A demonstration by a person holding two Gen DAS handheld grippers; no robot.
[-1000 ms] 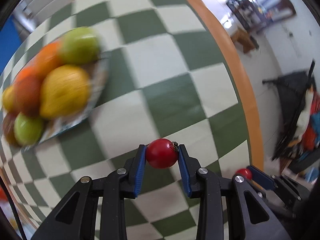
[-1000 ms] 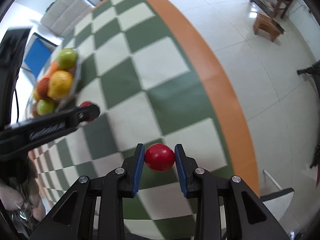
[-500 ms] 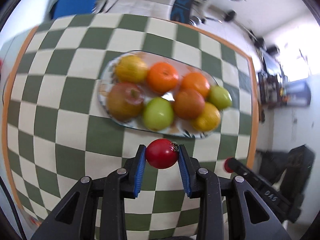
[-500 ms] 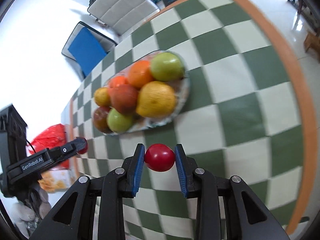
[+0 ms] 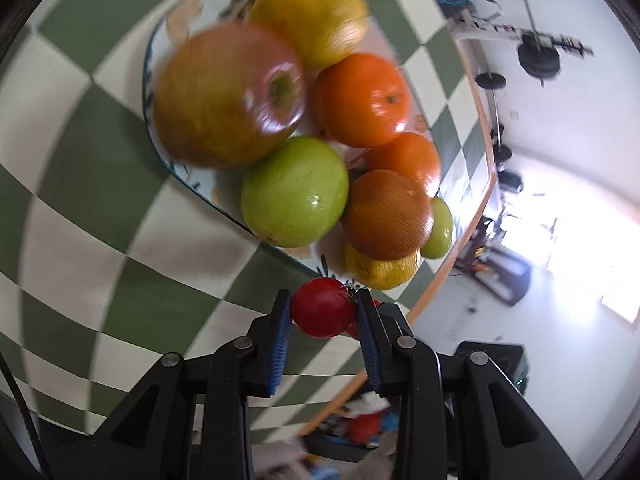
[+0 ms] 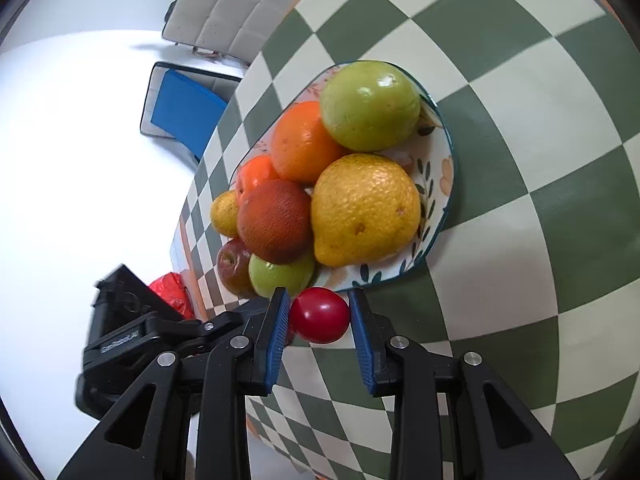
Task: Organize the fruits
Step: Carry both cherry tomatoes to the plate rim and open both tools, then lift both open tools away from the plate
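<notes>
In the left wrist view my left gripper (image 5: 322,302) is shut on a small red tomato (image 5: 320,314), held just off the near rim of the patterned plate (image 5: 196,188). A reddish apple (image 5: 230,94), a green apple (image 5: 294,192), oranges (image 5: 362,100) and a yellow fruit (image 5: 310,16) are piled on the plate. In the right wrist view my right gripper (image 6: 318,304) is shut on another red tomato (image 6: 320,318), right at the plate's (image 6: 442,188) near edge, below a lemon (image 6: 366,216) and a green apple (image 6: 370,104). The left gripper's black body (image 6: 128,340) shows low on the left.
The plate stands on a green-and-cream checked tablecloth (image 6: 520,160) with an orange border (image 5: 448,276). Beyond the table are a blue-seated chair (image 6: 184,108), a padded white chair (image 6: 232,4) and a red bag (image 6: 172,288) on the floor.
Both grippers have come in much closer to the plate, each still holding its tomato. The left view has swung low over the fruits, which now fill it.
</notes>
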